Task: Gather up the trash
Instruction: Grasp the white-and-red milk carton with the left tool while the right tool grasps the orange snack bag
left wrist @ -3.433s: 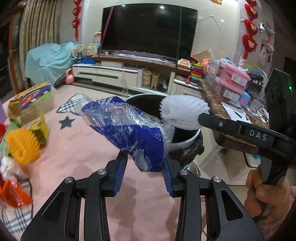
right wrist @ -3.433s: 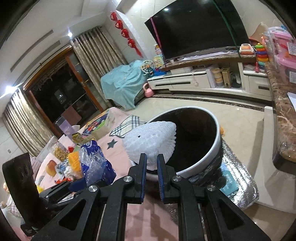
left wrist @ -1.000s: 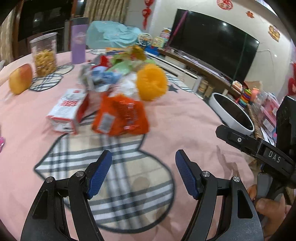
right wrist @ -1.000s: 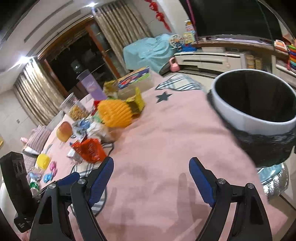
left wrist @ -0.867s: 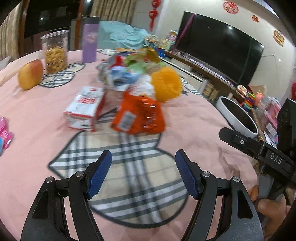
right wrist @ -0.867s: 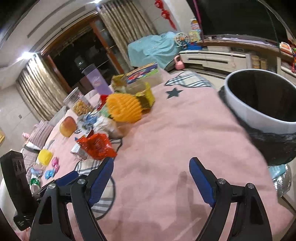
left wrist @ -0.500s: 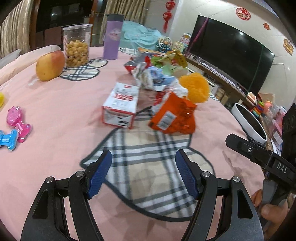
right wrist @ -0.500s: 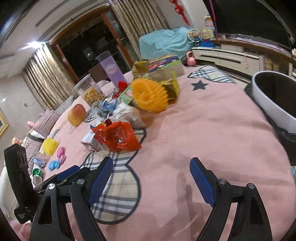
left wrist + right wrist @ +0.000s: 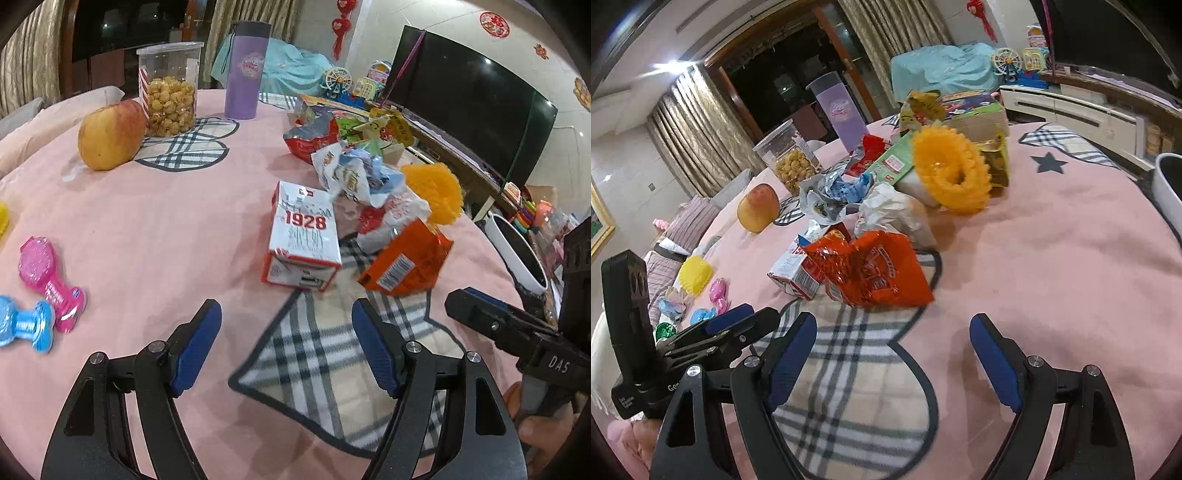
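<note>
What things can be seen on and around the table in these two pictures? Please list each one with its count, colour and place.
carton marked 1928: 1, white and red, lying at the near end of the trash pile
snack bag: 1, orange, beside the carton
crumpled wrappers: several, white, blue and red, middle of the pile
foam fruit net: 1, yellow-orange, far side of the pile
apple: 1, yellow-red, beside the jar
snack jar: 1, clear, far edge
tumbler: 1, purple, far edge
small toys: 2, pink and blue, near edge
trash bin: 1, white rim, beyond the table edge
tablecloth: 1, pink with plaid patches
left gripper: open, empty
right gripper: open, empty
</note>
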`<state>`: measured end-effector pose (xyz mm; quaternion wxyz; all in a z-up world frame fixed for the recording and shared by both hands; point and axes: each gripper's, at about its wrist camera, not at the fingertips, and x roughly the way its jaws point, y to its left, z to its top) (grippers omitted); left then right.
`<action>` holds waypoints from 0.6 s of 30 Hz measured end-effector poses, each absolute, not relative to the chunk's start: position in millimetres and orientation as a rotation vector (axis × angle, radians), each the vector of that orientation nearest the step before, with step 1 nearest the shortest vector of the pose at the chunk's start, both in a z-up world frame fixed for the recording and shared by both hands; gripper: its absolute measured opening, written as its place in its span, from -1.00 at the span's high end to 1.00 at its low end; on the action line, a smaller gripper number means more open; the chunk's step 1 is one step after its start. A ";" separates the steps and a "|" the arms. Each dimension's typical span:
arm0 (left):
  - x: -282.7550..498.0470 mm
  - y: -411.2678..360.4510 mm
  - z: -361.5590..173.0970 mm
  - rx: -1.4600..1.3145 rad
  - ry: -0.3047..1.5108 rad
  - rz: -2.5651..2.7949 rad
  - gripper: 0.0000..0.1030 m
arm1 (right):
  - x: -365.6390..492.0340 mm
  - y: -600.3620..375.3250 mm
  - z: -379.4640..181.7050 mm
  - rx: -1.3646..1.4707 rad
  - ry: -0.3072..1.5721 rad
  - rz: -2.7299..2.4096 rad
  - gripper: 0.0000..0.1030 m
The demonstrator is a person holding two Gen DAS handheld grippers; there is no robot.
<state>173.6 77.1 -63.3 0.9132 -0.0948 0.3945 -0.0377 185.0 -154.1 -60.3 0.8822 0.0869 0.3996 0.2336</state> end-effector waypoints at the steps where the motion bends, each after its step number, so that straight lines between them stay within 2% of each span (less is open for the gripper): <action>1: 177.7 78.2 -62.8 -0.196 0.817 -0.085 -0.47 | 188.0 -152.3 -60.3 0.182 0.834 0.489 -0.68; 14: 220.3 77.3 -71.4 -0.154 0.861 -0.136 -0.50 | 217.5 -134.6 -65.9 0.189 0.869 0.505 -0.65; 15: 222.3 77.6 -73.0 -0.156 0.868 -0.139 -0.50 | 218.7 -133.7 -66.5 0.184 0.871 0.505 -0.61; 17: 224.4 77.6 -73.2 -0.158 0.869 -0.140 -0.42 | 219.1 -132.6 -68.4 0.174 0.874 0.501 -0.23; 18: 224.7 76.5 -73.0 -0.158 0.868 -0.149 -0.26 | 218.7 -133.6 -68.8 0.176 0.873 0.498 -0.20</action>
